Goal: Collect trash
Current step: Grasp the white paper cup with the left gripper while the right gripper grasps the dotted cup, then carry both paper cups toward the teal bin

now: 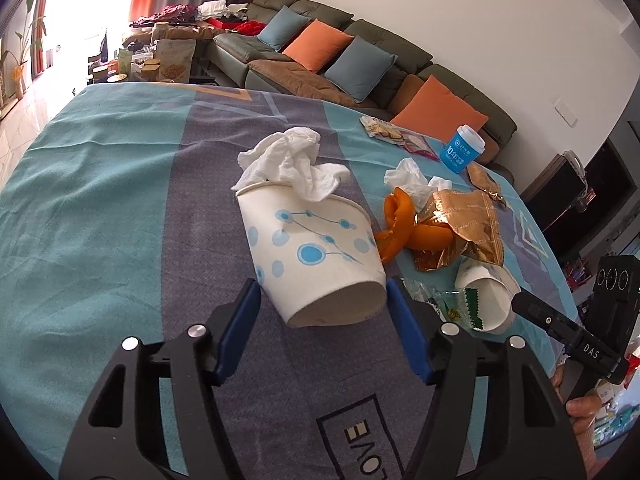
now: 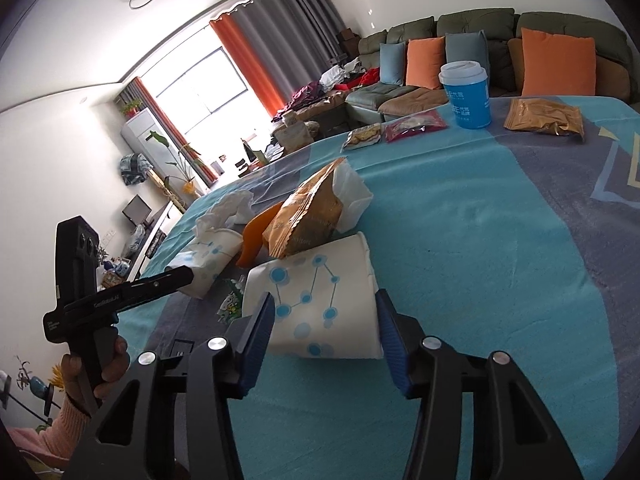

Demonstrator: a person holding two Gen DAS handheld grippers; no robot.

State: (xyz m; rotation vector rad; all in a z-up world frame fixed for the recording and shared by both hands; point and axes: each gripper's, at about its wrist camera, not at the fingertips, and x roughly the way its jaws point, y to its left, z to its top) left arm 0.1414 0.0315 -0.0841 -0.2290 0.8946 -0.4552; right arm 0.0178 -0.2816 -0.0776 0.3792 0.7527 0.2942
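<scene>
My left gripper [image 1: 322,304] is shut on a white paper cup with blue dots [image 1: 316,256], tilted above the cloth and stuffed with crumpled tissue [image 1: 292,160]. My right gripper [image 2: 324,320] is shut on a second dotted paper cup [image 2: 320,300], lying on its side; this cup also shows in the left wrist view [image 1: 486,298]. Beside the cups lie a gold snack wrapper [image 1: 460,228], orange peel [image 1: 400,220], a loose tissue [image 1: 406,176] and a green-white candy wrapper [image 1: 452,308].
A blue lidded cup [image 2: 466,94], a gold bag [image 2: 542,116] and two snack packets [image 2: 396,128] lie at the far side of the teal and grey tablecloth [image 2: 500,240]. A sofa with cushions [image 1: 340,56] stands behind the table.
</scene>
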